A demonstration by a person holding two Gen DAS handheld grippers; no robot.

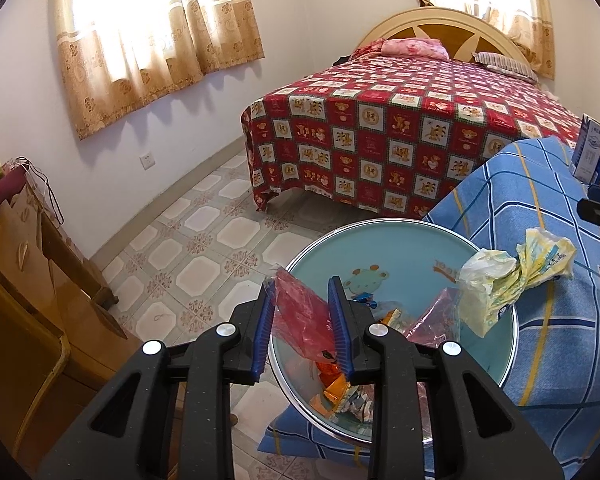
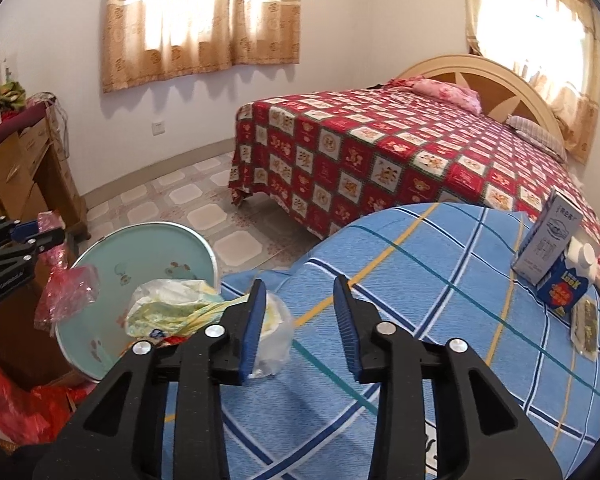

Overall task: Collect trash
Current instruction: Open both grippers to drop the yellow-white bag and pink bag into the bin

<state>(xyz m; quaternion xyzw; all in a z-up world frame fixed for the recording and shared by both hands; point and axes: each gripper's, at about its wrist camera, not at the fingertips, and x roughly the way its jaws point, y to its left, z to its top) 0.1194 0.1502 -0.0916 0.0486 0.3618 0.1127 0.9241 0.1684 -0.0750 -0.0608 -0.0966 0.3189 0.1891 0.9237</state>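
Left gripper (image 1: pixel 302 320) over the light-blue basin (image 1: pixel 400 240), jaws partly apart with a red plastic wrapper (image 1: pixel 300 316) between the blue pads; firm pinch or loose contact impossible to tell. Right gripper (image 2: pixel 300 324) above the blue plaid cloth (image 2: pixel 440 280), jaws apart, nothing between them. Crumpled yellow-white wrapper (image 2: pixel 172 308) draped across basin rim and cloth edge, just left of the right gripper. More snack wrappers (image 1: pixel 336 392) inside the basin. Cartons (image 2: pixel 556 256) standing on the far cloth.

left wrist view looks down close over the bin (image 1: pixel 400 248), bed (image 1: pixel 400 120) beyond its claw; right wrist view looks over the blue cloth (image 2: pixel 440 280), sharing bin (image 2: pixel 148 256) and bed (image 2: pixel 380 148).
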